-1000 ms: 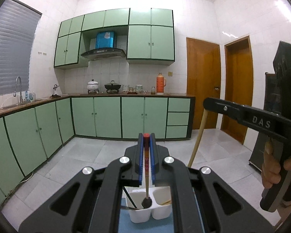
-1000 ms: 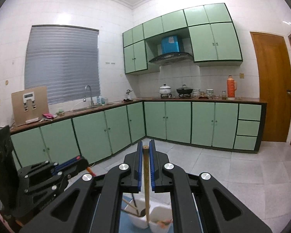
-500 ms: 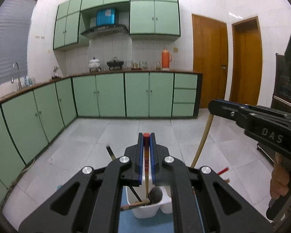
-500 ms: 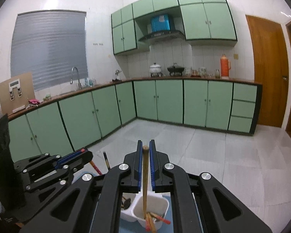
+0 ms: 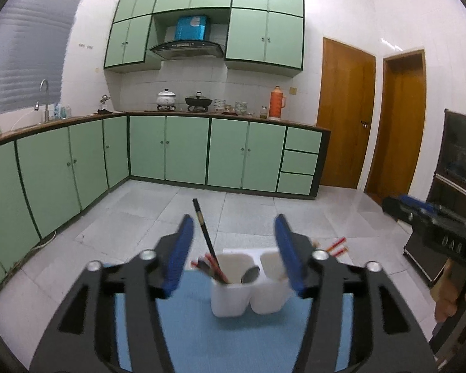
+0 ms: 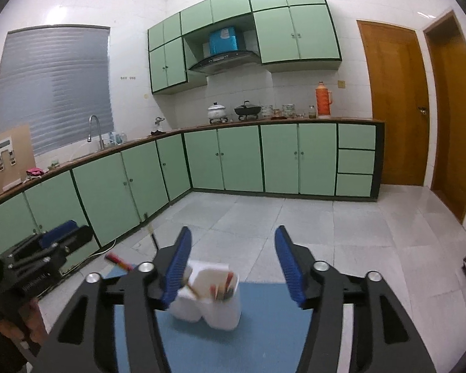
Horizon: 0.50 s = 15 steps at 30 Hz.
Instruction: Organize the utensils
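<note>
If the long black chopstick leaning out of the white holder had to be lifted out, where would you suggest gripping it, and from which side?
Grip the black chopstick on its bare upper shaft, well above the white holder rim, coming from above and the left. It leans up and to the left, clear of the spoon and red chopsticks bunched at its base, so only that upper length looks free. The left gripper, jaws opening and empty, seems nearest.

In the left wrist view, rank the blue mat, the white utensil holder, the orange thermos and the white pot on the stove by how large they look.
1. blue mat
2. white utensil holder
3. orange thermos and white pot: too alike to rank.

The mat and holder sit much nearer the camera, so this says little about true size.
</note>
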Tool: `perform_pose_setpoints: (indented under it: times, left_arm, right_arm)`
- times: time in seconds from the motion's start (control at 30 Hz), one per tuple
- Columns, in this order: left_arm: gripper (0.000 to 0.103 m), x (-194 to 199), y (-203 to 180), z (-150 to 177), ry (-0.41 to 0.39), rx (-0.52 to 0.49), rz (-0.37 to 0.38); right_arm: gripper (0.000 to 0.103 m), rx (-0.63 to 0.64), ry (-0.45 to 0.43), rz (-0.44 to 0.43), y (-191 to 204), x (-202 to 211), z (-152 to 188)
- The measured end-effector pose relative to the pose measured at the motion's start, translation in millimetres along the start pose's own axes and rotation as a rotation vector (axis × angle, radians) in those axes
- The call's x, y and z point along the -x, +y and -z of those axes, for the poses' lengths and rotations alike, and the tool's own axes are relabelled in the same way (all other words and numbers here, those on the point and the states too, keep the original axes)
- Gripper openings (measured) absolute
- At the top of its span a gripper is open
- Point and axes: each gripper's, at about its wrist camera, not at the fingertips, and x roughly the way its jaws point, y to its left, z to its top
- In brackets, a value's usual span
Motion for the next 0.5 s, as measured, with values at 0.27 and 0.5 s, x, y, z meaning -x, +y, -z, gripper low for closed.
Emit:
perform_pose_setpoints:
  times: [0.27, 0.5]
  left_arm:
    - [0.081, 52.7, -9.5, 33.4, 0.037, -0.011, -0.017]
    - [0.092, 92.6, -10.2, 48.2, 0.058, -0.032, -0.055]
  right_arm:
    - [0.077, 0.013, 0.076, -0.010, 21.2, 47.1, 48.1]
    - [0.092, 0.012, 0.105, -0.020, 29.7, 81.1, 65.7]
